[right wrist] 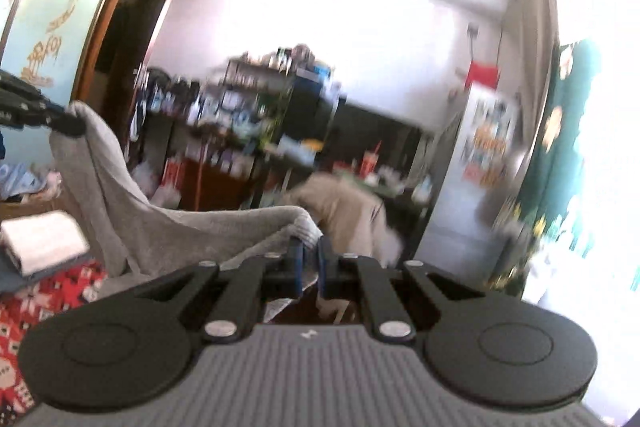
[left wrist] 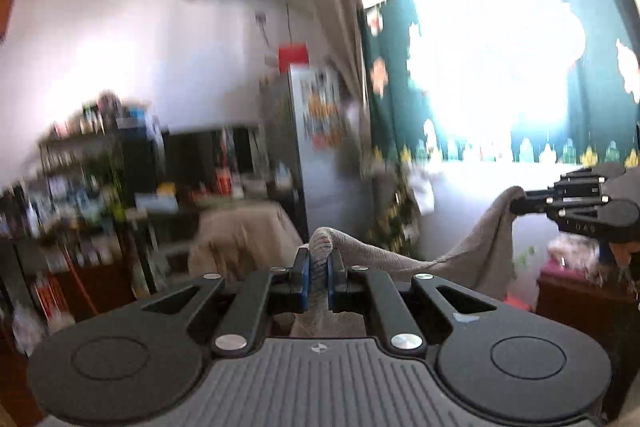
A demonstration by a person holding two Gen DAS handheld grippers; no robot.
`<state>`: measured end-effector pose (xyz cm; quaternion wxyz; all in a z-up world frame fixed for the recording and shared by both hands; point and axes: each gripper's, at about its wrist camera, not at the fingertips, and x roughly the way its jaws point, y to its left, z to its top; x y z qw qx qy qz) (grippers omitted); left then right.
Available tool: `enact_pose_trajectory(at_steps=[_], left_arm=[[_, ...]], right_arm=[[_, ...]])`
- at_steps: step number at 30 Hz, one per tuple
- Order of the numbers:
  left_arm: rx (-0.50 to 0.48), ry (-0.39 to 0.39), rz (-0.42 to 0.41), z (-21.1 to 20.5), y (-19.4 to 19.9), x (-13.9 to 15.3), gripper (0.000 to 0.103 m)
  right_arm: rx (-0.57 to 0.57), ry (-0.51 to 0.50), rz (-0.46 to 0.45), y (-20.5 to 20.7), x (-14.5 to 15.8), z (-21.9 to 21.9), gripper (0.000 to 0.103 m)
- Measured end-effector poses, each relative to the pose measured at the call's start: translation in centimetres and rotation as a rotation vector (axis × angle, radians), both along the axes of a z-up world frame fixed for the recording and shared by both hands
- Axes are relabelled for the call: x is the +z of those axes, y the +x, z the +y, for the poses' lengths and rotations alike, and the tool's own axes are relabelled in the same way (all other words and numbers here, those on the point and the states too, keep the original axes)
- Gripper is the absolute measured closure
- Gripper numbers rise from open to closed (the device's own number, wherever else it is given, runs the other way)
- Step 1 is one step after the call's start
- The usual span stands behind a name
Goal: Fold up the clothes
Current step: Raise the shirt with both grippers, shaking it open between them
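A grey knit garment (left wrist: 472,247) hangs in the air, stretched between both grippers. My left gripper (left wrist: 319,273) is shut on one corner of it, with a bunch of cloth sticking up between the blue pads. The right gripper (left wrist: 516,203) shows at the right of the left wrist view, pinching the other corner. In the right wrist view my right gripper (right wrist: 309,265) is shut on the grey garment (right wrist: 160,227), whose edge sags leftward up to the left gripper (right wrist: 68,121). Both views are blurred by motion.
A folded white cloth (right wrist: 40,241) lies on a red patterned cover (right wrist: 52,291) at lower left. A beige-draped chair (left wrist: 240,231), cluttered shelves (left wrist: 80,187) and a fridge (left wrist: 320,163) stand ahead. A dark green curtain (left wrist: 392,75) frames a bright window.
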<state>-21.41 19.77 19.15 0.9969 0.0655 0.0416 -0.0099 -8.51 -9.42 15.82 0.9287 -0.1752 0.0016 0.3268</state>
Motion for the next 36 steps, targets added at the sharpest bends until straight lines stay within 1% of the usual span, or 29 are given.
enact_pose_trajectory(at_steps=[4, 8, 10, 12, 14, 17, 19, 21, 25, 30, 33, 36], left_arm=[[0.014, 0.025, -0.064, -0.5, -2.7, 2.5, 0.095], [-0.003, 0.015, -0.1, -1.0, -5.2, 4.1, 0.095], [-0.014, 0.005, -0.111, -1.1, -6.3, 4.5, 0.095], [-0.024, -0.007, -0.105, -1.0, -6.7, 4.6, 0.095], [-0.029, -0.02, -0.081, -0.9, -6.7, 4.1, 0.095], [-0.03, -0.036, -0.015, -0.5, -5.3, 2.0, 0.095], [-0.026, -0.06, 0.051, 0.1, -3.5, -0.4, 0.095], [-0.019, -0.087, 0.12, 0.6, -1.5, -3.0, 0.095], [0.006, -0.119, 0.244, 1.2, 3.2, -9.2, 0.095], [0.046, -0.226, 0.38, 3.4, 9.7, -16.2, 0.095], [0.084, -0.275, 0.452, 5.0, 14.1, -19.5, 0.095], [0.124, -0.298, 0.516, 6.6, 18.3, -22.3, 0.095]], right_arm=[[0.013, 0.028, -0.087, -3.3, 3.6, -1.0, 0.096], [0.038, 0.046, -0.164, -7.4, 6.8, -2.5, 0.096], [0.05, 0.046, -0.184, -9.2, 7.9, -3.0, 0.096], [0.061, 0.044, -0.199, -10.7, 8.7, -3.3, 0.096], [0.069, 0.04, -0.202, -11.9, 9.2, -3.5, 0.095], [0.07, 0.029, -0.151, -11.8, 8.3, -3.1, 0.095], [0.069, 0.015, -0.099, -11.0, 6.8, -2.5, 0.095], [0.063, -0.01, -0.029, -9.5, 4.5, -1.5, 0.095], [0.044, -0.059, 0.123, -5.0, -1.7, 0.9, 0.095], [0.008, -0.118, 0.303, 2.6, -10.0, 4.2, 0.095], [-0.02, -0.161, 0.392, 7.2, -14.4, 6.2, 0.095], [-0.04, -0.197, 0.461, 11.7, -18.3, 8.6, 0.095]])
